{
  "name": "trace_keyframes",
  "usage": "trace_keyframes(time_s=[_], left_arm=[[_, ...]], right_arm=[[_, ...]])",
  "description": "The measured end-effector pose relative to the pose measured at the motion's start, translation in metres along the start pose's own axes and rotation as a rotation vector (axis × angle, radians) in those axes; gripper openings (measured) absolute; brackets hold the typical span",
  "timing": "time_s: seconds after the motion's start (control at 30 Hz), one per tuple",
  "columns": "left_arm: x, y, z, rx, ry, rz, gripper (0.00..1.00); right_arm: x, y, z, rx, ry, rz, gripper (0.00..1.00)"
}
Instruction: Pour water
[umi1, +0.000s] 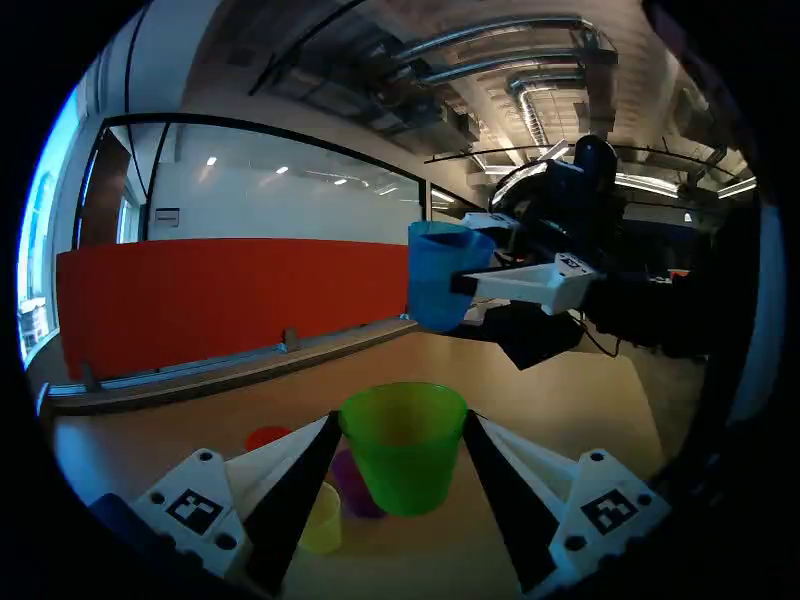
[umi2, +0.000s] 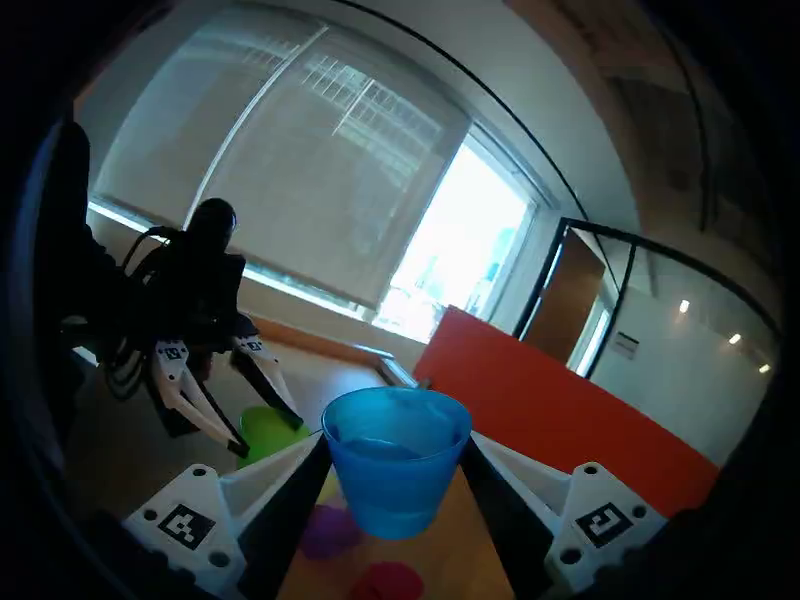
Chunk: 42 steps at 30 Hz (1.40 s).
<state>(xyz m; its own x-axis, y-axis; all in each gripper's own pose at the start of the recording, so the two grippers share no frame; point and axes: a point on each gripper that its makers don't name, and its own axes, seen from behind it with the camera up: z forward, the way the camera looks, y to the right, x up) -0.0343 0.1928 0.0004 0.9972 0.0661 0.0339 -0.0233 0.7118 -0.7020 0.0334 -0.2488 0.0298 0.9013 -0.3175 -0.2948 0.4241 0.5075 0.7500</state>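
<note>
My left jaws pinch the green cup, right jaws pinch the water-filled blue cup; I'd bring its lip over the green rim, then tip slowly.

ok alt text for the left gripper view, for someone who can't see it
The left gripper holds a green cup upright; farther off the right gripper holds a blue cup higher up. A red cup, a yellow cup and a purple cup sit on the wooden table beneath, with an orange partition behind.
</note>
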Motion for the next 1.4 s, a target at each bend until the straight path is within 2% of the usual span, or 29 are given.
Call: trace_keyframes(time_s=[0.37, 0.97, 1.4], left_arm=[[0.002, 0.007, -0.001, -0.013, -0.001, 0.036, 0.89], [0.006, 0.004, 0.004, -0.019, 0.009, 0.03, 0.89], [0.009, 0.008, 0.006, -0.027, 0.016, 0.031, 0.89]], right_arm=[[0.01, 0.006, 0.015, 0.012, 0.007, -0.103, 0.89], [0.022, 0.014, 0.037, 0.017, 0.002, -0.266, 0.89], [0.024, 0.022, 0.049, 0.017, -0.01, -0.37, 0.89]])
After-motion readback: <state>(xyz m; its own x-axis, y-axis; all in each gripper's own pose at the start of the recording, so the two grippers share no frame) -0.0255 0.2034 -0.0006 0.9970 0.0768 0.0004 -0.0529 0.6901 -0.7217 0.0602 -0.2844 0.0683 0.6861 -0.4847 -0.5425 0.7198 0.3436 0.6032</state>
